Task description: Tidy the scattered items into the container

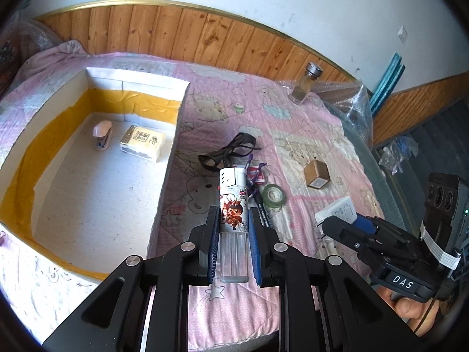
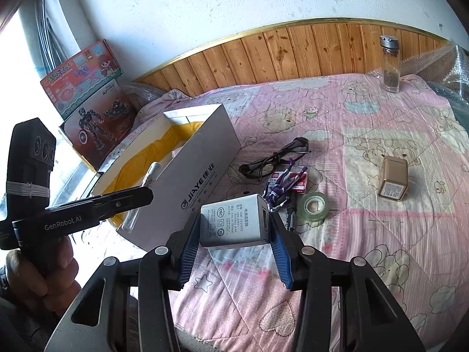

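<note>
My left gripper (image 1: 233,217) is shut on a printed lighter (image 1: 233,205), held above the pink quilt just right of the white box (image 1: 171,146). In the box lie a small stapler (image 1: 102,133) and a yellow tissue pack (image 1: 143,143). My right gripper (image 2: 236,220) is shut on a white power adapter (image 2: 231,224), lifted off the quilt; in the left wrist view the adapter (image 1: 341,211) shows at that gripper's tip. On the quilt lie black glasses (image 2: 274,158), a red card pack (image 2: 293,180), a purple lanyard, a marker (image 2: 291,220), a tape roll (image 2: 312,206) and a gold tin (image 2: 394,182).
A glass jar (image 2: 390,64) with a metal lid stands at the far edge by the wooden panelling. Bubble wrap (image 1: 348,99) lies at the bed's right corner. Toy boxes (image 2: 88,96) lean against the wall behind the white box (image 2: 190,187). A hand (image 2: 55,272) grips the left tool.
</note>
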`<state>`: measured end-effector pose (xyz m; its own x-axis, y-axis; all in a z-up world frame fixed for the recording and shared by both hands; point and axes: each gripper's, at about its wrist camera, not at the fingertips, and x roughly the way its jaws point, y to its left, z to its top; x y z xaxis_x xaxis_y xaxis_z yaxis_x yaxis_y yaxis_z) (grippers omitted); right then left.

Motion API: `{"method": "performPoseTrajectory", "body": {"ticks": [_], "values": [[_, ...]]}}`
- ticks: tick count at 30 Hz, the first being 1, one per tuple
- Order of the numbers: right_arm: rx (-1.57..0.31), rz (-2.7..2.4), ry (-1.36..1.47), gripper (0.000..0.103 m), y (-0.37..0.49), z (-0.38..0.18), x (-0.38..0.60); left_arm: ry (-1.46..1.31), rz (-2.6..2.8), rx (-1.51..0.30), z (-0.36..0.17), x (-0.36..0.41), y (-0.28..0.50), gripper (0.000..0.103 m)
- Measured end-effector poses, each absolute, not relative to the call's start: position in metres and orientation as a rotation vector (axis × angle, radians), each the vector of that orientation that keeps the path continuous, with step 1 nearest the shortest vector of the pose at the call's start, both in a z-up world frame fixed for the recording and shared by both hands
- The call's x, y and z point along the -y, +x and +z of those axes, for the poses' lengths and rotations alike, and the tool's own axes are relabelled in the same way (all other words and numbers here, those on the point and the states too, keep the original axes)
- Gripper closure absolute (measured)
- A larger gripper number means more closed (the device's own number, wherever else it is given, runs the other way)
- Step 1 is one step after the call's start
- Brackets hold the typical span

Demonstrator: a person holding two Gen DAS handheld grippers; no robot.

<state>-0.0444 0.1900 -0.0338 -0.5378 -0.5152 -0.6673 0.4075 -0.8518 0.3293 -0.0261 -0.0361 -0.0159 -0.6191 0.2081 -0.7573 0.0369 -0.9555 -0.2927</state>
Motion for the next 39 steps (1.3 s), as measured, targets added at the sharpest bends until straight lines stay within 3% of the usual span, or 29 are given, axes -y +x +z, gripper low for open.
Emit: {"method": "performPoseTrajectory", "body": {"ticks": [39], "values": [[0.002,-2.235,0.949,0.055,-0.06,0.015,-0.088,-1.286,2.829,0.672,-0.001,0.138,-0.023,0.084]]}}
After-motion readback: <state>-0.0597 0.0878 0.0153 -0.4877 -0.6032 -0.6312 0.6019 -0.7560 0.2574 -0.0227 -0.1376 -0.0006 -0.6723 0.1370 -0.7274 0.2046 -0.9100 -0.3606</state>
